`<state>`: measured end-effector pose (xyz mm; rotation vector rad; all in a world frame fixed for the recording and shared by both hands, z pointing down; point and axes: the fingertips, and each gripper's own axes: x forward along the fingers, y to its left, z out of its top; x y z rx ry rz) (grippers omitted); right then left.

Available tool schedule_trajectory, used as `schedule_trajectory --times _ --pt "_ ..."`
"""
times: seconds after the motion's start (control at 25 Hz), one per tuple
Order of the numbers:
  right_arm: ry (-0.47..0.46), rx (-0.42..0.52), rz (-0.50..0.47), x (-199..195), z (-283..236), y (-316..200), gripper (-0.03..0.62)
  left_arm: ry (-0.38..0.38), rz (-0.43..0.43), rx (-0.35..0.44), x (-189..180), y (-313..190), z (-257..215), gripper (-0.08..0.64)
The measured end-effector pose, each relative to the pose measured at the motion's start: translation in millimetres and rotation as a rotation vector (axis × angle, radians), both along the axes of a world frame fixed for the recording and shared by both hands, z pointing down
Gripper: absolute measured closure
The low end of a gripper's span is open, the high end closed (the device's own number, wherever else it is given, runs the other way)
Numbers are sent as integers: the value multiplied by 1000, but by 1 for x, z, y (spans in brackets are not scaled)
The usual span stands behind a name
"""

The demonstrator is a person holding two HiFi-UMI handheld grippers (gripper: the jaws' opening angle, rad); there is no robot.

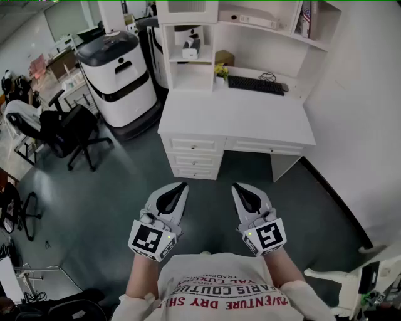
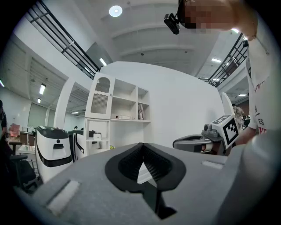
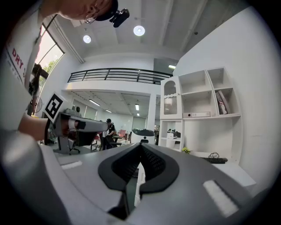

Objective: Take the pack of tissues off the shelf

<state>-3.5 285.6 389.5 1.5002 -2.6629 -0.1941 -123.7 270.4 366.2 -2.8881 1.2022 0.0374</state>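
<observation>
A white desk (image 1: 238, 116) with a shelf unit (image 1: 188, 12) stands ahead of me. On its upper shelf lies a long white pack (image 1: 249, 18), also seen as a white pack (image 2: 121, 117) and a white pack (image 3: 196, 114) from the grippers. A small white and dark item (image 1: 190, 46) sits in the cubby below; I cannot tell which of the two is the tissues. My left gripper (image 1: 182, 187) and right gripper (image 1: 236, 187) hover side by side over the floor, well short of the desk. Both are shut and hold nothing. Left gripper (image 2: 142, 145); right gripper (image 3: 140, 146).
A black keyboard (image 1: 255, 84) and a small potted plant (image 1: 220, 71) are on the desk top, with books (image 1: 305, 19) on the upper shelf. A white and black machine (image 1: 119, 75) and an office chair (image 1: 69, 131) stand to the left. A white chair (image 1: 351, 282) is at the lower right.
</observation>
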Motion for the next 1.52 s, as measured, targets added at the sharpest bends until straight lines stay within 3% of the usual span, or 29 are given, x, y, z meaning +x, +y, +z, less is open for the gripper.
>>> schedule_trajectory --times 0.36,0.68,0.72,0.76,0.8,0.88,1.2,1.52 --pt "15 -7 -2 3 -4 -15 591 27 0 -8 1 -17 -2 555" --pt "-17 -28 65 6 2 -29 591 72 -10 -25 -10 -29 5 555" --pt "-15 -32 68 5 3 -30 591 84 -18 -25 -13 -32 5 477" --pt "-12 -35 68 4 4 -32 591 92 -27 -25 -15 -36 4 311" --pt "-9 -37 67 3 5 -35 591 98 -41 -25 -18 -40 4 201" --pt "-6 -42 63 3 7 -40 591 107 -84 -20 -24 -51 2 156" --pt "-62 -93 22 13 22 -85 591 83 -147 -38 -20 -90 12 130" --pt "-104 -87 -54 44 17 -183 591 34 -226 -49 9 -168 19 132"
